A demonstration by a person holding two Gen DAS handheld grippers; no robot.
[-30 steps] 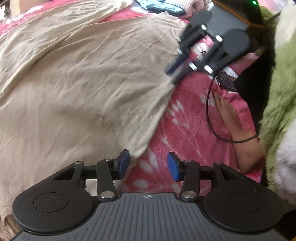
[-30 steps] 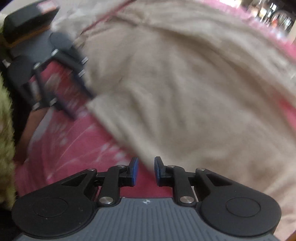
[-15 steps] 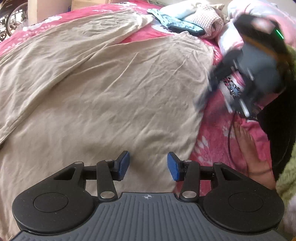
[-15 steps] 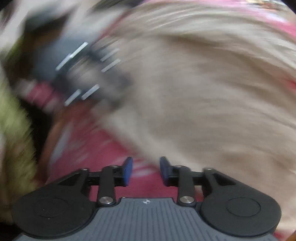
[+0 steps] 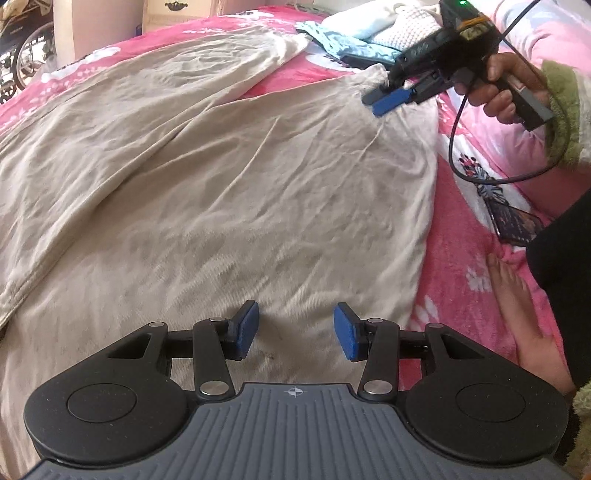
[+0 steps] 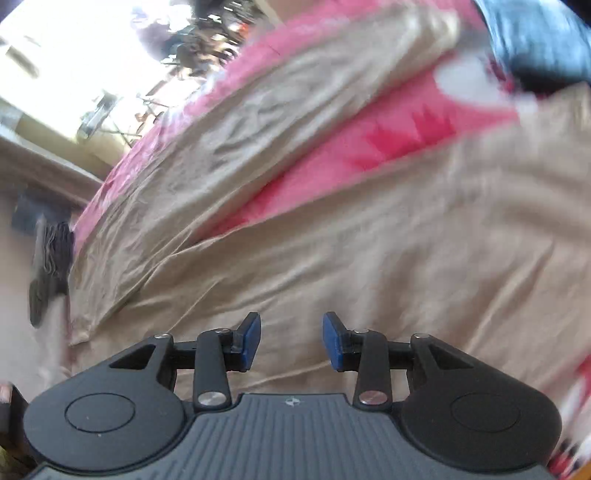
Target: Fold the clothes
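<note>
A: Where is the beige garment [image 5: 229, 177] found?
B: Spread flat on the pink bed cover [image 5: 458, 236].
A: And the jaws?
B: The left gripper [image 5: 295, 332] is held spread, empty. The right gripper [image 6: 291, 341] likewise, above the cloth.

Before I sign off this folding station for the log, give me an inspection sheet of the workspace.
Surface: pink floral blanket on a bed.
Job's things: beige garment spread flat, wrinkled, one part folded over.
Clutter: blue patterned cloth, white knit item, dark card.
Grippers: left gripper open over the garment; right gripper open at its far corner.
Cables: black cable looping from the right gripper.
Surroundings: wheel, cabinet.
</note>
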